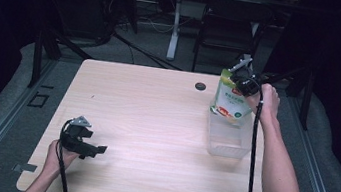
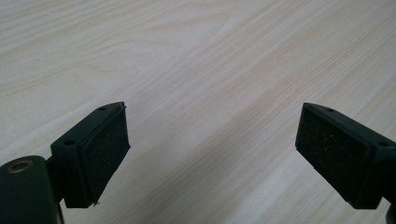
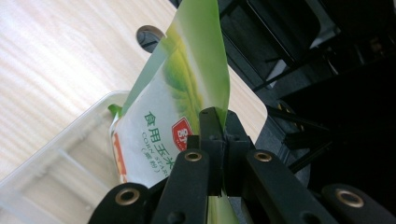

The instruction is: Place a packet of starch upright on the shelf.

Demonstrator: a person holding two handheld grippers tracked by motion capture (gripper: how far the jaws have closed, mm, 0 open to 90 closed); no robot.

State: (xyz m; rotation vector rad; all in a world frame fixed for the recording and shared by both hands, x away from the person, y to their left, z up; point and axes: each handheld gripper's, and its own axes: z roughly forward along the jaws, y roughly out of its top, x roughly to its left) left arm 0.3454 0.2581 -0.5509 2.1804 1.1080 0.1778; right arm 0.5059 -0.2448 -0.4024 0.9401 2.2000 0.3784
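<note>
Right tongs (image 3: 219,140) pressed together on the edge of a green-and-white pouch (image 3: 163,116), pinching it near its top. Pouch upright, its lower end inside a clear plastic bin (image 1: 227,137) at about 3 o'clock on the table (image 1: 155,119); the upper part stands above the bin rim. High view: right tongs (image 1: 246,85) sit at the pouch (image 1: 231,97) top, hand behind. A small dark round cap (image 1: 200,86) lies at 1 o'clock, just left of the bin. Left tongs (image 2: 212,149) spread wide, nothing between them, over bare wood; high view places them (image 1: 92,149) at 8 o'clock, well apart from the bin.
</note>
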